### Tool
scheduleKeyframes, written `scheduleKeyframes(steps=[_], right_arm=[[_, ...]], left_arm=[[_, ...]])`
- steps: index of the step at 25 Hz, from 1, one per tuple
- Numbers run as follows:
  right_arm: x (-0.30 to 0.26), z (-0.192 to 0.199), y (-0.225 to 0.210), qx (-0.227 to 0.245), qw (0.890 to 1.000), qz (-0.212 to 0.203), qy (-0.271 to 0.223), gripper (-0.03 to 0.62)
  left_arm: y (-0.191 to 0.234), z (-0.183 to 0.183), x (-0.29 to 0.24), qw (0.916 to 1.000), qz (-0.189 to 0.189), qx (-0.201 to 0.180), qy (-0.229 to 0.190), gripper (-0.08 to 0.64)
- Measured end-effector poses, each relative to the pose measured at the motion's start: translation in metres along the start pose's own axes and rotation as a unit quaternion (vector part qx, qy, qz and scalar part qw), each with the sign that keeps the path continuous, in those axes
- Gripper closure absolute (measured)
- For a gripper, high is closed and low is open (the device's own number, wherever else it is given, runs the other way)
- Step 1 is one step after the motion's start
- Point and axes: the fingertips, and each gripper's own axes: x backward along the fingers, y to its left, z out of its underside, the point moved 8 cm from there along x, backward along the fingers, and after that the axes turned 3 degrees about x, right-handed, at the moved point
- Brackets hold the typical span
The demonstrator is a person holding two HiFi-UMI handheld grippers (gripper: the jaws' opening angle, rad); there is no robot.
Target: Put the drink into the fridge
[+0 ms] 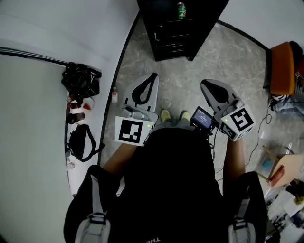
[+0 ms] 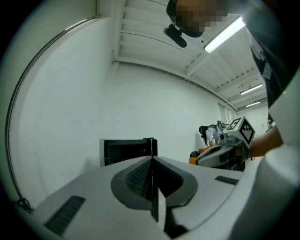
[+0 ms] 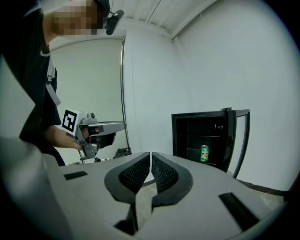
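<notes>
The drink, a green can (image 1: 181,10), stands on a shelf inside the small black fridge (image 1: 164,42) at the far end of the floor. In the right gripper view the can (image 3: 204,153) shows inside the fridge (image 3: 187,136), whose door (image 3: 241,140) stands open to the right. I hold both grippers in front of my body, well short of the fridge. My left gripper (image 1: 153,75) is shut with nothing in it, its jaws pressed together (image 2: 152,161). My right gripper (image 1: 204,83) is also shut and empty (image 3: 150,154).
A white curved wall (image 1: 57,38) runs along the left, with black bags (image 1: 80,78) and small bottles (image 1: 114,96) at its foot. An orange seat (image 1: 282,66) and loose clutter (image 1: 285,180) lie to the right. Grey stone floor (image 1: 213,57) stretches to the fridge.
</notes>
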Motion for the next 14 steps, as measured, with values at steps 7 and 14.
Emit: scheduleKeyframes(steps=[7, 14], right_arm=[[0.007, 0.005, 0.007, 0.014, 1.000, 0.011, 0.009, 0.571], [0.012, 0.009, 0.007, 0.006, 1.000, 0.013, 0.006, 0.571]], left_arm=[[-0.006, 0.001, 0.002, 0.9999, 0.004, 0.003, -0.009, 0.549], [-0.013, 0.001, -0.003, 0.9998, 0.014, -0.003, -0.013, 0.549]])
